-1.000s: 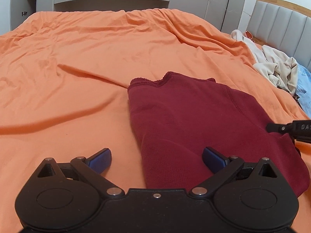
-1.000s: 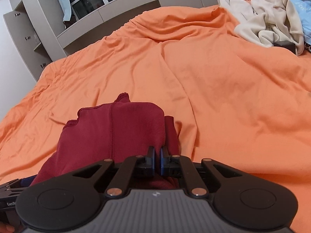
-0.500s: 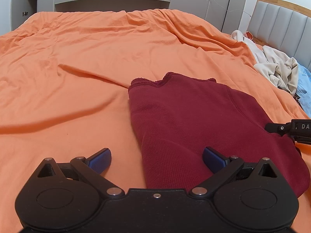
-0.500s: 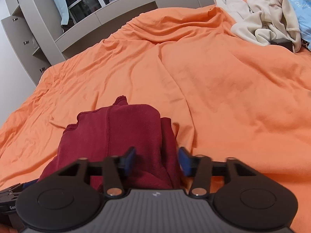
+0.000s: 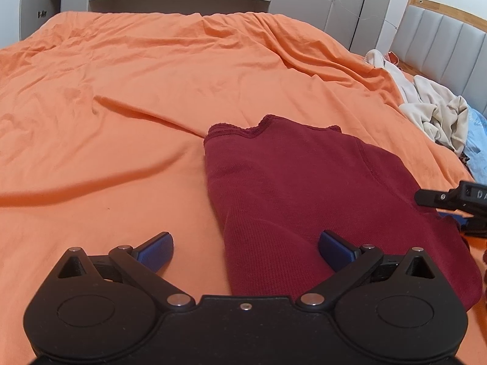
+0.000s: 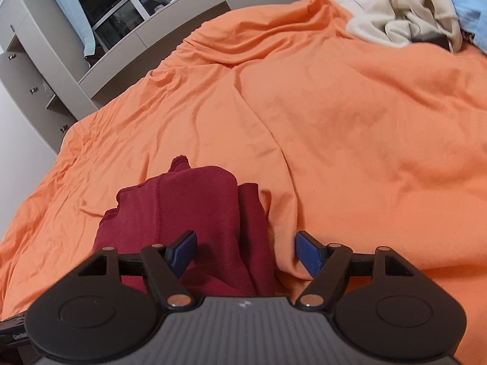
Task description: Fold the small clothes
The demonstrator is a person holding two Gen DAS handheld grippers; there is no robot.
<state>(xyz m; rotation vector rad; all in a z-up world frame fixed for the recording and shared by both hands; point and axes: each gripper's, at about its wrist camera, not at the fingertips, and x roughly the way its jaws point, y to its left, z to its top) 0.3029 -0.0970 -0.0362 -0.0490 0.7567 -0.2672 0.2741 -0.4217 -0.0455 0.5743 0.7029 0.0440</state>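
Both grippers now stand spread: the right gripper (image 6: 245, 251), clamped on the maroon garment (image 5: 307, 188) a second ago, is opening and lets its right edge go, while the left gripper (image 5: 245, 246) waits open at the near edge. The garment lies folded on the orange bedspread (image 5: 146, 97), so this fold looks finished.

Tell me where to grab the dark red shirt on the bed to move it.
Probably pinch the near folded edge of the red shirt, coming in low from the near side. The layers stack thick there, while the far edge is thin scalloped trim. The left gripper is open over that edge; the right gripper is opening, pads off the cloth.
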